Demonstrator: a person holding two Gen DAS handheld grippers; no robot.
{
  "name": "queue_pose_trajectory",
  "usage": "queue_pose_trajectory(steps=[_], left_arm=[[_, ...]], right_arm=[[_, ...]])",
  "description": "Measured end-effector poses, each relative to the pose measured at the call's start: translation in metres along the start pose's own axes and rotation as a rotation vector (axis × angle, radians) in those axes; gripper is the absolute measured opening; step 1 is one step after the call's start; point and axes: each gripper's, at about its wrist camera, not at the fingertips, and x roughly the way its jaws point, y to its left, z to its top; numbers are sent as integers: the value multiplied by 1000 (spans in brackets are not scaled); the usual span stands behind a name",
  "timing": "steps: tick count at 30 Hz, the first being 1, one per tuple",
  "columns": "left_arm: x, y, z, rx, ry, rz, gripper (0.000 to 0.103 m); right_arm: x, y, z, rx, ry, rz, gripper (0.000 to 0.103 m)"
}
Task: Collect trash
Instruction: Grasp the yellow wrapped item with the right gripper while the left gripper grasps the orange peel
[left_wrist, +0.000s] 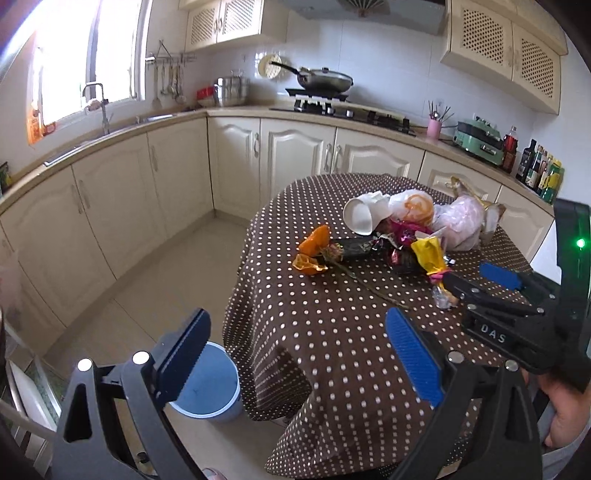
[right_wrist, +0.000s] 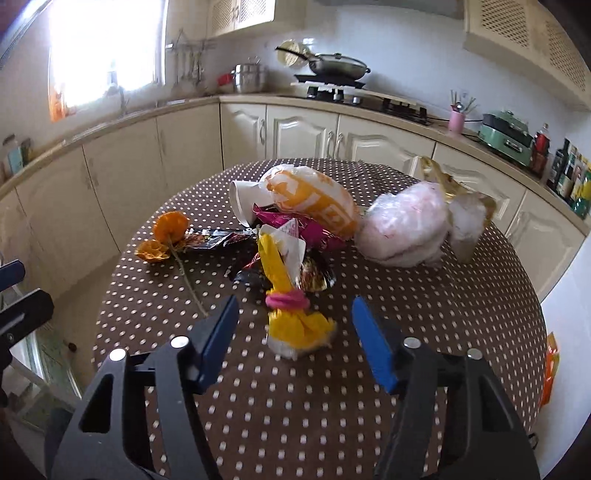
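While the right tool (right_wrist: 291, 339) is hanging low over the desk (right_wrist: 332, 406), its two blue pads are standing apart on either side of a yellow wrapper (right_wrist: 291, 325), touching neither side, so nothing is being gripped. That wrapper's near end is blurring, and a pink band (right_wrist: 288, 300) is cinching it. The left tool (left_wrist: 299, 354) is also standing released and wide, with nothing between its pads; it is hovering over the desk's edge, with a blue bin (left_wrist: 210, 387) on the floor below, the bin's near half sitting hidden behind one finger.

Trash is lying heaped near the desk's middle: one white cup (right_wrist: 242, 201) on its side, partly covered by one orange-and-white bag (right_wrist: 314, 201); one pale pink bag (right_wrist: 402, 225); one gold-trimmed bag (right_wrist: 469, 218) behind it, mostly hidden; two pieces of orange peel (right_wrist: 170, 225); one thin stem (right_wrist: 186, 277). Dark and magenta foil wrappers (right_wrist: 306, 230) are overlapping so much that their number is hard to tell.

In the left view, the right tool (left_wrist: 476, 280) is partly cut off by the frame edge, with a hand (left_wrist: 565, 410) showing beneath it. An orange packet (right_wrist: 550, 369) is peeking past the desk's right edge, its shape unclear.
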Motion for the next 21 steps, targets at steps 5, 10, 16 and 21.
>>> queue_pose_trajectory(steps=[5,10,16,21], left_arm=[[28,-1,7,-1,32,-23,86],[53,0,14,-11,68,-63,76],[80,4,24,-37,80,-77,66],[105,5,30,-38,108,-68,56]], right_arm=[[25,2,7,-34,72,-9,41],[31,2,2,-57,89,20,25],[6,-2,7,-1,5,114,25],[13,3,15,6,-1,141,25]])
